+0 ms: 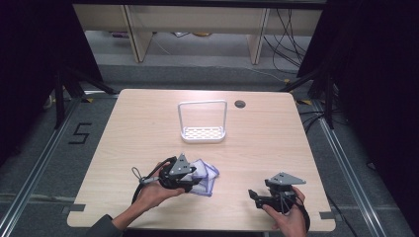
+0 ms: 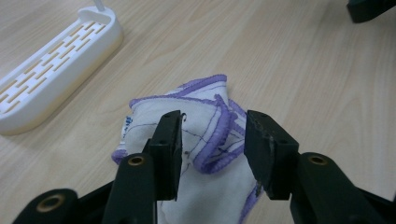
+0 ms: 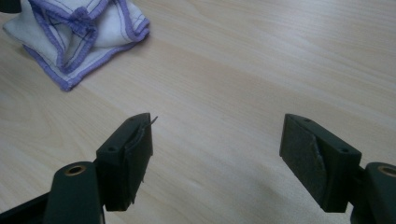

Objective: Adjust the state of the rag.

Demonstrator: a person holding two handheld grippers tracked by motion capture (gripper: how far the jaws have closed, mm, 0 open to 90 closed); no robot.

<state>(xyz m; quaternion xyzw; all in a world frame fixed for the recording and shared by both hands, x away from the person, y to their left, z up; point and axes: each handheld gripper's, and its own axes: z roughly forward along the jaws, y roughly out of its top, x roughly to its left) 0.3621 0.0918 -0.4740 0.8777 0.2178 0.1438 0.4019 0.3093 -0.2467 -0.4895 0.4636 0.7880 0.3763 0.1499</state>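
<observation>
Cloth (image 2: pixel 187 140), white with purple edges, lies bunched on the surface (image 1: pixel 257 148), between the half-closed left tongs (image 2: pixel 212 149), whose pads do not press it yet. It could slip out if they pinch just one fold. The right tongs (image 3: pixel 217 158) gape wide, holding nothing, and the white rack (image 1: pixel 202 132) has nothing in it.

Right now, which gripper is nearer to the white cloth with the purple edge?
Left. The left gripper is over the cloth, a fold lying between its fingers. The right gripper waits apart, over bare table.
</observation>
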